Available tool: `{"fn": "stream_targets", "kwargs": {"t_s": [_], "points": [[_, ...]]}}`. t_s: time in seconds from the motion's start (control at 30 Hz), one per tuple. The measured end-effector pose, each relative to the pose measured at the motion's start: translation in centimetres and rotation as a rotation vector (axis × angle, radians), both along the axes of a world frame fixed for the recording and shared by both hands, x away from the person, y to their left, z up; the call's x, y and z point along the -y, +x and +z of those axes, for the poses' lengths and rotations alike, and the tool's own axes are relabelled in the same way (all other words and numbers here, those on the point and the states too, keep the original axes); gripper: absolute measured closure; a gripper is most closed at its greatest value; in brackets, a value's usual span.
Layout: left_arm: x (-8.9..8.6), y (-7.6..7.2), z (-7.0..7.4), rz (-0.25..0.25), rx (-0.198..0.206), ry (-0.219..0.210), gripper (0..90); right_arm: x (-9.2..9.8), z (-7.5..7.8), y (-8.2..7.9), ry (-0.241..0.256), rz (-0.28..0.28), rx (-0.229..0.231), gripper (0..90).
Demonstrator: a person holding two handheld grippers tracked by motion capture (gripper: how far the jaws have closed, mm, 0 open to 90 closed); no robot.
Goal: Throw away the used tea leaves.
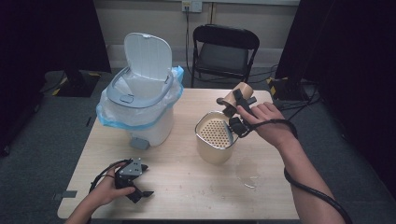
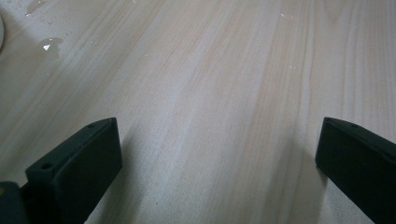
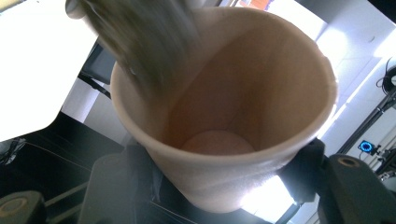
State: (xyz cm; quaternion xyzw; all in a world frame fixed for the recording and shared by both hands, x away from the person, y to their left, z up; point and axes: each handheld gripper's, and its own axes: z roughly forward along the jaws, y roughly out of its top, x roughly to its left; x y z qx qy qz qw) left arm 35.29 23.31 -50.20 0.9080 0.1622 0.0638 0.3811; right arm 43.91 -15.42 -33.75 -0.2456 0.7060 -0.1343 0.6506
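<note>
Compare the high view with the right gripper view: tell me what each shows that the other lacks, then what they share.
High view alone: the wooden table, the white bin with its lid up and a blue liner, the beige container with a perforated insert, a wet patch and the left gripper resting open on the table. Right gripper view alone: the inside of the paper cup, with its pale round bottom. Both share the cup, tipped on its side above the container, and the right gripper clamped on it.
</note>
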Motion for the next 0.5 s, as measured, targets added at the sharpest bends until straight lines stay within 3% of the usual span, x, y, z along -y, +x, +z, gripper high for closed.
{"fn": "stream_targets", "kwargs": {"t_s": [0.2, 0.27, 0.3, 0.33, 0.37, 0.5], "points": [[0.0, 0.0, 0.0, 0.0, 0.001, -0.003, 0.0, 0.2, 0.5, 0.0, 0.037, -0.007, -0.005, 42.2], [0.0, 0.0, 0.0, 0.001, 0.001, -0.002, 0.0, 0.3, 0.6, 0.0, 0.111, -0.02, -0.04, 42.2], [0.0, 0.0, 0.0, 0.001, 0.001, -0.002, 0.0, 0.4, 0.6, 0.1, 0.176, -0.032, -0.084, 42.2], [0.0, 0.0, -0.1, 0.0, 0.002, -0.006, 0.0, 0.4, 0.6, 0.1, 0.176, -0.032, -0.084, 42.2], [0.0, 0.0, 0.0, 0.0, 0.002, -0.006, 0.0, 0.4, 1.0, 0.2, 0.217, -0.032, -0.115, 42.2], [0.0, 0.0, 0.0, 0.0, 0.001, -0.004, 0.0, 0.9, 1.5, 0.5, 0.417, -0.066, -0.248, 42.1]]}}
